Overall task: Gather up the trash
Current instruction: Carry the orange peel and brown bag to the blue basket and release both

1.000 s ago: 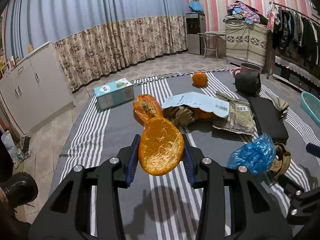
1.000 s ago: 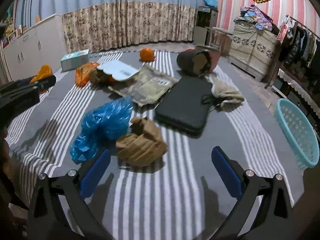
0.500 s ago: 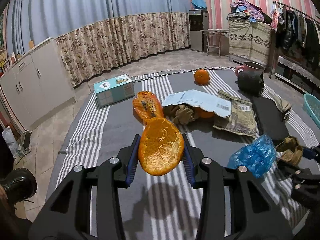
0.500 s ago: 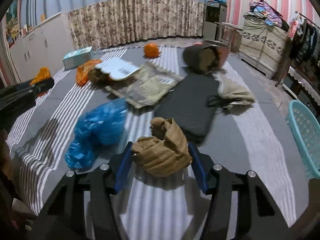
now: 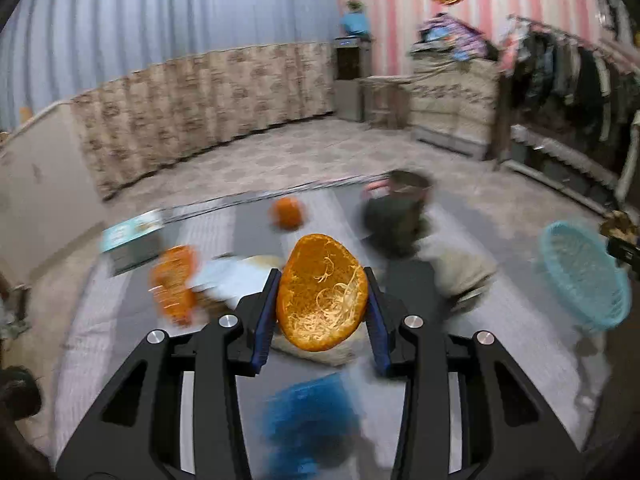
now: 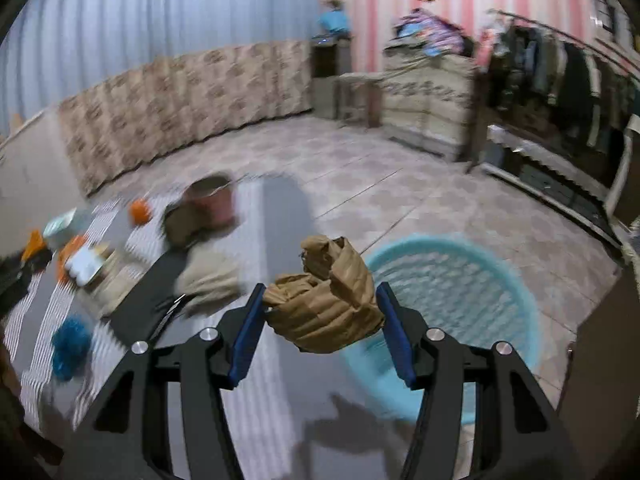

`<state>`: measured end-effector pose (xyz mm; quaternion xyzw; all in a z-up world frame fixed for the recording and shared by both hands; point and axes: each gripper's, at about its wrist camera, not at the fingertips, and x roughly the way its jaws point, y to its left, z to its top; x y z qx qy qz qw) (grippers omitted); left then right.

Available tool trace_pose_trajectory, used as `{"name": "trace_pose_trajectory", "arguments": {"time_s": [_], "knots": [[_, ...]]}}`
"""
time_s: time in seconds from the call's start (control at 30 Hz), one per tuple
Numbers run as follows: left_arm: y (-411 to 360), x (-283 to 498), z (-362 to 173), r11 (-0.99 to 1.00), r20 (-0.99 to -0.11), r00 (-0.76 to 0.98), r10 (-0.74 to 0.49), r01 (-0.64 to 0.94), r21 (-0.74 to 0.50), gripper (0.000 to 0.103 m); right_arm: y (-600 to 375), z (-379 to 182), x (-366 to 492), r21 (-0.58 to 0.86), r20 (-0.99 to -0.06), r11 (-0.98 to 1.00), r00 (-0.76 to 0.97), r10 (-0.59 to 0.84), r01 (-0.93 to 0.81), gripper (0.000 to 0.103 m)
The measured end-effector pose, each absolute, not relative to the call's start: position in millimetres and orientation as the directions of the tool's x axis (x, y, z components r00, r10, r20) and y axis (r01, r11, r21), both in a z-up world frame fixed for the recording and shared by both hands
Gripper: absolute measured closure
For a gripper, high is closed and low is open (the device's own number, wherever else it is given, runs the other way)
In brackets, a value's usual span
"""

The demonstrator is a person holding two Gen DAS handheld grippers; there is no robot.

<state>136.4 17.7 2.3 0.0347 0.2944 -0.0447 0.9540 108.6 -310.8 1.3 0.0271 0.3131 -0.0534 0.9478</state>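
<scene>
My left gripper (image 5: 322, 312) is shut on an orange peel (image 5: 322, 292), held above the striped grey mat. My right gripper (image 6: 322, 320) is shut on a crumpled brown paper wad (image 6: 326, 308), held just left of and above a light blue basket (image 6: 452, 304). The basket also shows at the right of the left wrist view (image 5: 584, 276), with the right gripper's paper wad at the far right edge (image 5: 618, 226). A blue plastic bag (image 5: 308, 416) lies on the mat below the left gripper; in the right wrist view it lies far left (image 6: 70, 346).
On the mat lie an orange snack bag (image 5: 174, 284), a whole orange (image 5: 286, 212), a white envelope (image 5: 224, 276), a teal box (image 5: 132, 238), a black pad (image 6: 148, 300), a beige cloth (image 5: 456, 268) and a dark toppled bag by a pink cup (image 6: 200, 212). A clothes rack (image 6: 560, 80) stands right.
My right gripper closed on the brown paper wad, lifted it and swung right to the blue basket. My left gripper, still holding the peel, also swung right. Both views are blurred by motion.
</scene>
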Motion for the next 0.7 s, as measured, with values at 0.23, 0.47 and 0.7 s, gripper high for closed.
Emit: {"name": "trace_pose_trajectory", "arguments": {"time_s": [0.23,0.47,0.7], "knots": [[-88,143,-1,0.971,-0.548,0.820,-0.162,0.232,0.061,0.064,-390,-2,108,-0.039,-0.555,0.967,0.799,-0.232,0.253,0.048],[-183,159,-19,0.934,-0.578,0.773,-0.261,0.354,0.050,0.064,-438,-19,110,-0.007,-0.576,0.942,0.769,-0.277,0.335,0.048],[-269,170,-40,0.885,-0.602,0.726,-0.333,0.461,0.067,0.064,-473,-32,116,-0.034,-0.583,0.928,0.747,-0.320,0.371,0.048]]}}
